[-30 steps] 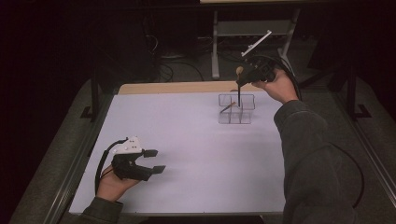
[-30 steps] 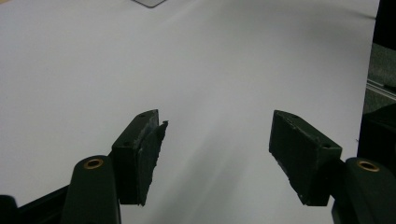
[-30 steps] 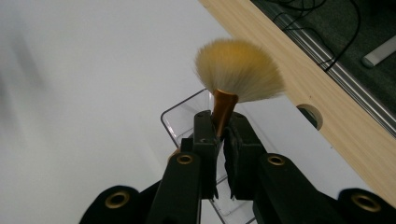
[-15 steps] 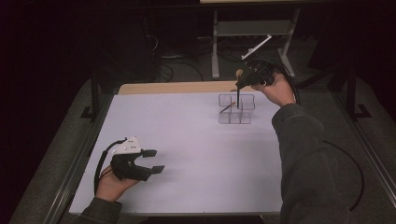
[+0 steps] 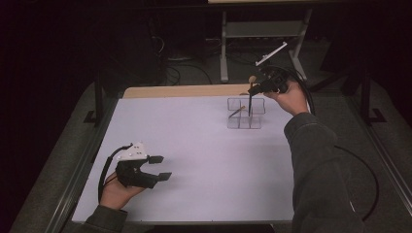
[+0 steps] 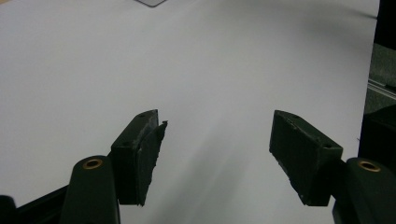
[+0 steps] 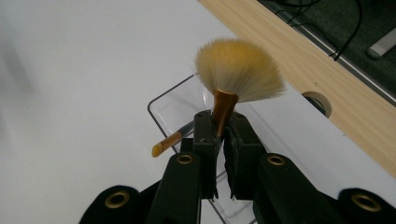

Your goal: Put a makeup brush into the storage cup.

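Note:
My right gripper (image 5: 254, 89) is at the table's far right, shut on a makeup brush (image 5: 249, 103). Its dark handle points down into a clear compartment box (image 5: 245, 121). In the right gripper view the jaws of my right gripper (image 7: 222, 122) clamp the copper ferrule just under the fluffy tan bristles (image 7: 238, 67). A second, thinner brush (image 7: 170, 140) leans inside the clear box (image 7: 173, 105), its tip over the rim. My left gripper (image 5: 161, 167) rests at the front left, held by a hand. The left gripper (image 6: 217, 135) is open with bare white table between its pads.
A wooden strip (image 5: 184, 91) runs along the table's far edge, with a round hole (image 7: 317, 103) near the box. Metal rails (image 5: 80, 170) flank the table. A grey stand (image 5: 265, 29) and cables lie on the floor beyond. The white tabletop (image 5: 214, 155) spreads between the hands.
The right hand with the brush has shifted only slightly over the clear box. The left gripper has stayed where it was.

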